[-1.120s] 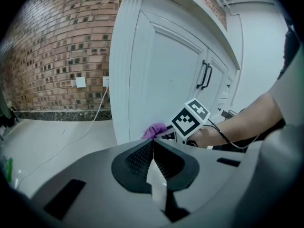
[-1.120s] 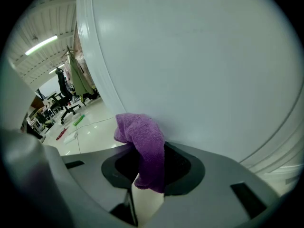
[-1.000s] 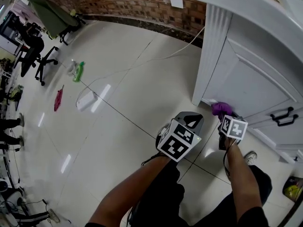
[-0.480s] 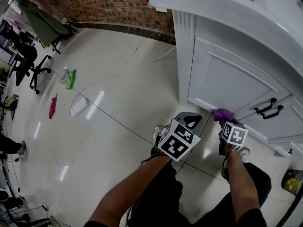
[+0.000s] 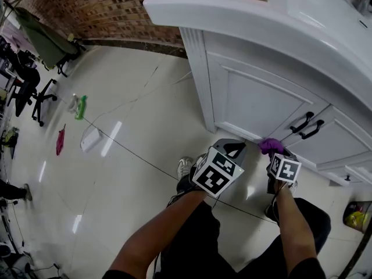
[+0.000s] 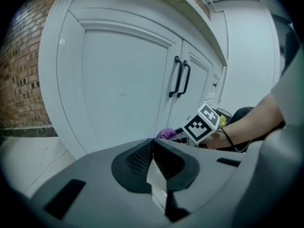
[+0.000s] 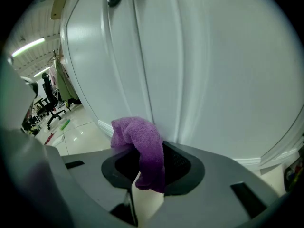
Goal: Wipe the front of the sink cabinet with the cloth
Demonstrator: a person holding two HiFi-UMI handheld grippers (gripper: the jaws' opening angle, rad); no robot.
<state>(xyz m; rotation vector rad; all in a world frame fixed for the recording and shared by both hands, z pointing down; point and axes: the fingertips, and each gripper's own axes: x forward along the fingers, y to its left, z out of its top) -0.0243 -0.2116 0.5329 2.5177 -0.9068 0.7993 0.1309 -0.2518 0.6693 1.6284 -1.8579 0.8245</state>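
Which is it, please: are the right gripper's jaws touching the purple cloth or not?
Touching. The right gripper view shows the right gripper, jaws shut on the purple cloth, which hangs between them.

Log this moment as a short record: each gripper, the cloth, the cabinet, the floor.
left gripper: jaws together, empty, clear of the cabinet
right gripper: shut on the cloth
cloth: purple, bunched, at the foot of the cabinet doors, seems to touch them
cabinet: white, two doors shut, black handles side by side at the seam
floor: glossy tile; green bottle far off to the left
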